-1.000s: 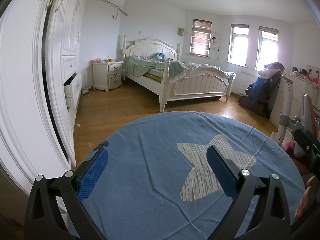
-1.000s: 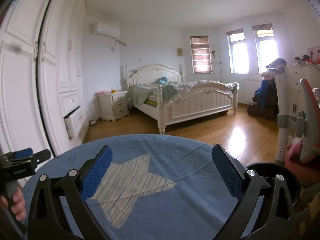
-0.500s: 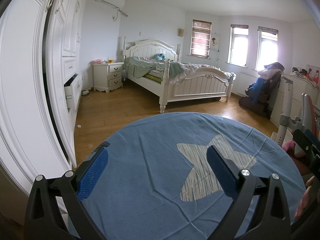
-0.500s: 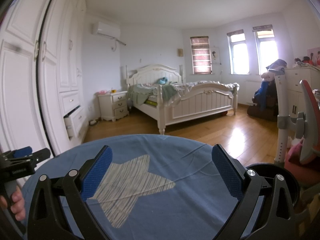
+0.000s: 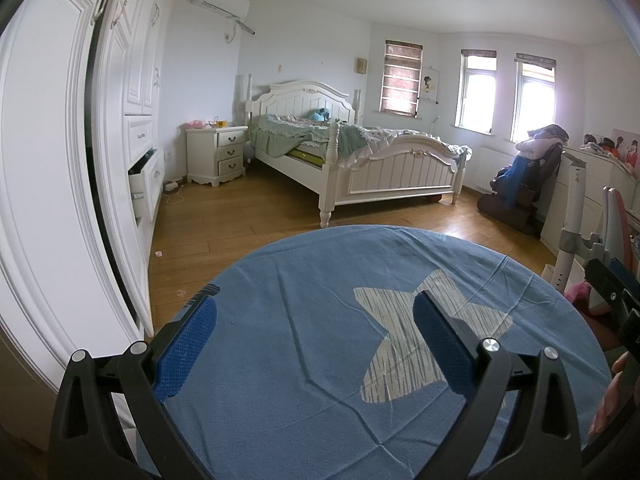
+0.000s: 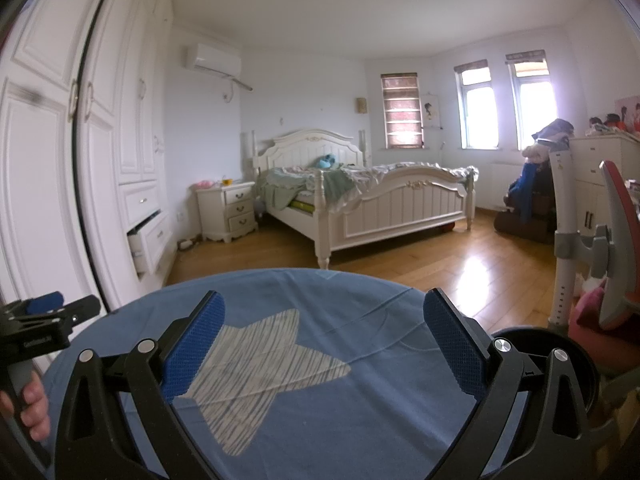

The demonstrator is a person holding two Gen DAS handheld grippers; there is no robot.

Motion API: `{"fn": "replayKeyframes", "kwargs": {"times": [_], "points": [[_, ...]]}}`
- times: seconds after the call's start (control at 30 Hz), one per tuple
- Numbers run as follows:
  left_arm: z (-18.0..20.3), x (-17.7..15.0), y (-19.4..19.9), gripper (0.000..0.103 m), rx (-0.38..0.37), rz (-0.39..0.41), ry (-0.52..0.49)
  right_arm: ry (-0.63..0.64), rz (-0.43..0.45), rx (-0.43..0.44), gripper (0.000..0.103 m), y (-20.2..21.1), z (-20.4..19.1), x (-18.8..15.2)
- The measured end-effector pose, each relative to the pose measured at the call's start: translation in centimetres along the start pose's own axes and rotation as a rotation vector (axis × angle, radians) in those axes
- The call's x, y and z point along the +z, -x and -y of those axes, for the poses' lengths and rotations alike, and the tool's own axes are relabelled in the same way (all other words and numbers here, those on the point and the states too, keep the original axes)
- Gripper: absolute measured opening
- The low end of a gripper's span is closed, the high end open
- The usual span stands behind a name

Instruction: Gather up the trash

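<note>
My left gripper (image 5: 314, 330) is open and empty above a round table with a blue cloth (image 5: 304, 360) bearing a pale star (image 5: 404, 344). My right gripper (image 6: 324, 334) is open and empty above the same cloth (image 6: 360, 400). A small white scrap (image 5: 159, 254) lies on the wooden floor by the wardrobe. A dark round bin (image 6: 584, 356) sits low at the table's right edge in the right wrist view. The left gripper (image 6: 44, 320) shows at the left edge of the right wrist view. No trash shows on the cloth.
A white wardrobe (image 5: 60, 160) with an open drawer (image 5: 140, 188) runs along the left. A white bed (image 5: 360, 160) and nightstand (image 5: 216, 152) stand at the back. A red-and-grey chair (image 6: 612, 248) and a desk (image 5: 592, 184) stand at the right.
</note>
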State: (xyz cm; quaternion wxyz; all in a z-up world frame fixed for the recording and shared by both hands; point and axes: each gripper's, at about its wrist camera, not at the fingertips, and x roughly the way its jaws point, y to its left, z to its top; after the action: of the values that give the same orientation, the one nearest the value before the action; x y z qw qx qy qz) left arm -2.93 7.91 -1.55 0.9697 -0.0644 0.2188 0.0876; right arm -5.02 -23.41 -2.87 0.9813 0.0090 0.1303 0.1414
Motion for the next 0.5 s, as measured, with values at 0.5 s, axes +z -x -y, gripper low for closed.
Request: {"fn": "replayKeyframes", "kwargs": {"times": [0.5], "points": [[-0.35,0.42,0.58,0.098,-0.042,0.009,0.002,0.004,-0.003,-0.002,0.098,-0.06,0.01,-0.02]]}}
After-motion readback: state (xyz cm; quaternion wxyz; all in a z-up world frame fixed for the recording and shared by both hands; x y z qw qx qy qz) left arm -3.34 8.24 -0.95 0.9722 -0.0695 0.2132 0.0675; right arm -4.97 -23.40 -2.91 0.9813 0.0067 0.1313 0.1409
